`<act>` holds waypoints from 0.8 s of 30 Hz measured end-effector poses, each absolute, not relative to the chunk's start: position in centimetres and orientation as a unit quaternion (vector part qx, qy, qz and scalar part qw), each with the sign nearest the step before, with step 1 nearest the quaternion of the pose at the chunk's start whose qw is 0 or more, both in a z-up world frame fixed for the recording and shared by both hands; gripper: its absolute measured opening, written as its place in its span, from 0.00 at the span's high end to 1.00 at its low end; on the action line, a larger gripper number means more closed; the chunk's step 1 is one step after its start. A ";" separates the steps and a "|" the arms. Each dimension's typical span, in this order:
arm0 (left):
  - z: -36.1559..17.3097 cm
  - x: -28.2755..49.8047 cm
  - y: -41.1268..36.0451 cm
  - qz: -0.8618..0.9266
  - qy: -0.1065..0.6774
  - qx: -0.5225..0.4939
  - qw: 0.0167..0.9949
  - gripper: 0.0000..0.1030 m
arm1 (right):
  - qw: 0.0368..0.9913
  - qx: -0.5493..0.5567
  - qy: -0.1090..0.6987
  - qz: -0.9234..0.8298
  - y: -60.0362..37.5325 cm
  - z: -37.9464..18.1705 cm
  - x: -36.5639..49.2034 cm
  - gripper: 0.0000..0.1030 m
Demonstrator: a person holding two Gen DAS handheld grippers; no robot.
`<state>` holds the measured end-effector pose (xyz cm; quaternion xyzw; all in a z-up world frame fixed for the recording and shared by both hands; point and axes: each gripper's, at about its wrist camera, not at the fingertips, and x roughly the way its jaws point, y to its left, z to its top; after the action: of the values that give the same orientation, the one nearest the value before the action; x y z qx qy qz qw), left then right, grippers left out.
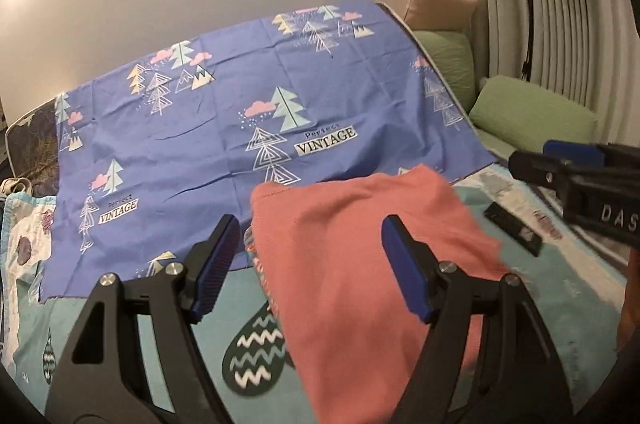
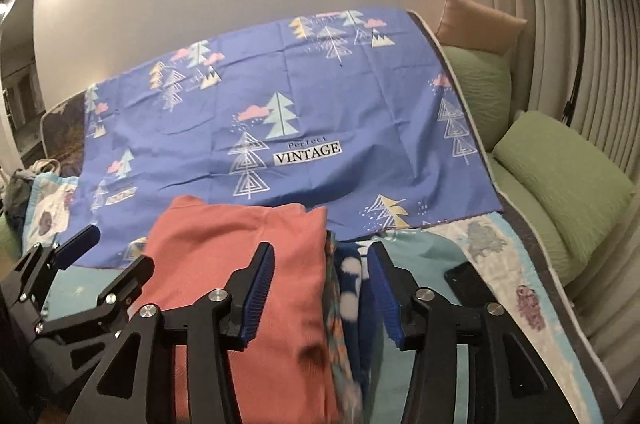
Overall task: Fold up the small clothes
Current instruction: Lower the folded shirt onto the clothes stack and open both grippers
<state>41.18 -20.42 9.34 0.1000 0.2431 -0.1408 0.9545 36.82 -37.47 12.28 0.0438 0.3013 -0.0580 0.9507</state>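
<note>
Salmon-pink garment (image 1: 360,248) lies folded on the bed quilt (image 1: 200,336), just below the blue tree-print sheet (image 1: 224,127). Left claw (image 1: 308,272) and right claw (image 2: 320,300) both released, empty. Next: square the edges, press flat.

Blue sheet (image 1: 240,111) reads "Perfect VINTAGE"; right gripper (image 1: 560,159) shows "DAS".

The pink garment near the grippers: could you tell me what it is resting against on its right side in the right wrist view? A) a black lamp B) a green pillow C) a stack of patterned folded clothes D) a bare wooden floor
C: the pink garment lies edge to edge with the patterned folded clothes, well away from the green pillow.
</note>
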 end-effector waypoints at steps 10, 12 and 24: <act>16.4 32.2 -18.1 -0.145 0.203 0.089 0.964 0.25 | 0.961 0.018 0.272 -0.054 -34.7 19.6 25.9 0.37; 17.5 30.0 -17.6 -0.151 0.194 0.088 0.965 0.22 | 0.964 0.020 0.262 -0.046 -34.0 20.7 23.4 0.34; 17.1 16.8 -12.9 -0.155 0.158 0.088 0.971 0.15 | 0.972 0.048 0.229 -0.020 -29.4 21.2 7.5 0.25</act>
<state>16.81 -12.86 17.05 0.0884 0.1585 -0.1548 0.9711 7.46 -29.41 21.19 0.0484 0.2291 -0.0196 0.9720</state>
